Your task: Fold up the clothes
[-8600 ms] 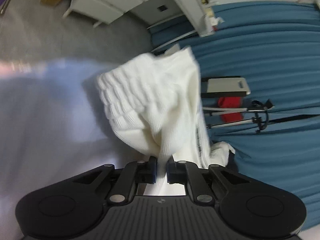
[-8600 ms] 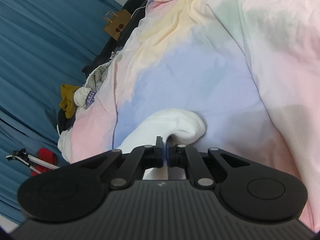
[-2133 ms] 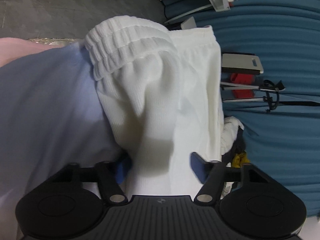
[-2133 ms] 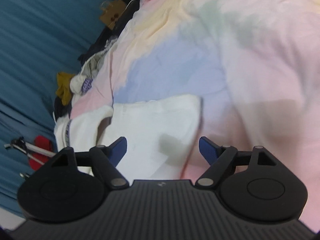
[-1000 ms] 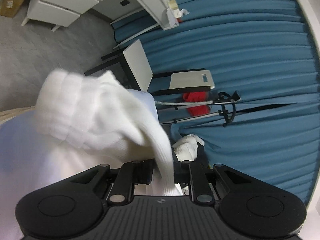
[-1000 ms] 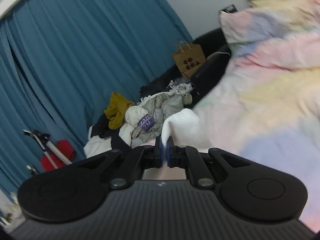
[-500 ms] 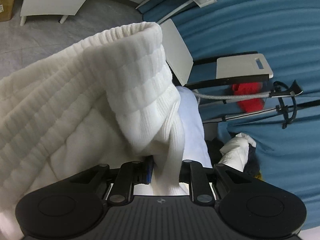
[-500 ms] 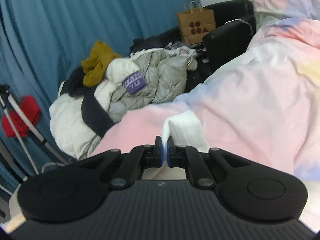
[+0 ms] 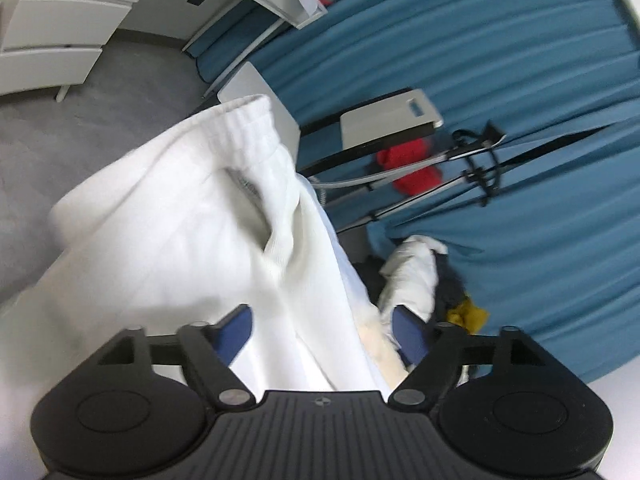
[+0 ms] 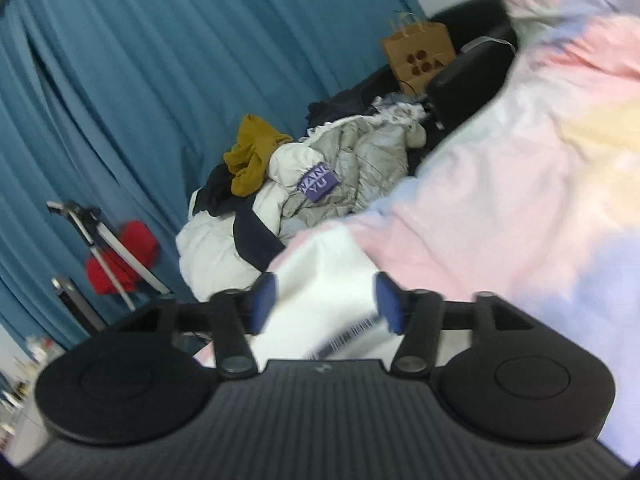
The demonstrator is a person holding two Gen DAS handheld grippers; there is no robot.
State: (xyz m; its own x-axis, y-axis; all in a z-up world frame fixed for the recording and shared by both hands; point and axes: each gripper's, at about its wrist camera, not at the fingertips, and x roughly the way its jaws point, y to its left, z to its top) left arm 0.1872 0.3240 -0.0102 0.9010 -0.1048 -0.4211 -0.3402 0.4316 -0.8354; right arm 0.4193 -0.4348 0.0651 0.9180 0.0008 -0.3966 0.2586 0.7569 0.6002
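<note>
Left wrist view: the left hand-held gripper (image 9: 322, 326) is open wide, its blue pads on each side of the white garment (image 9: 192, 232), not pinching it. The garment fills the middle of the frame, its ribbed band at the top. In the right wrist view the right hand-held gripper (image 10: 322, 300) is open too, with a white corner between its fingers, low in the middle, lying on the pastel quilt (image 10: 520, 184). Both look let go, likely so the fold can rest on the bed.

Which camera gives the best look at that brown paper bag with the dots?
The right wrist view: the paper bag stands in full sight before the blue curtain. The left wrist view does not show it at all.
</note>
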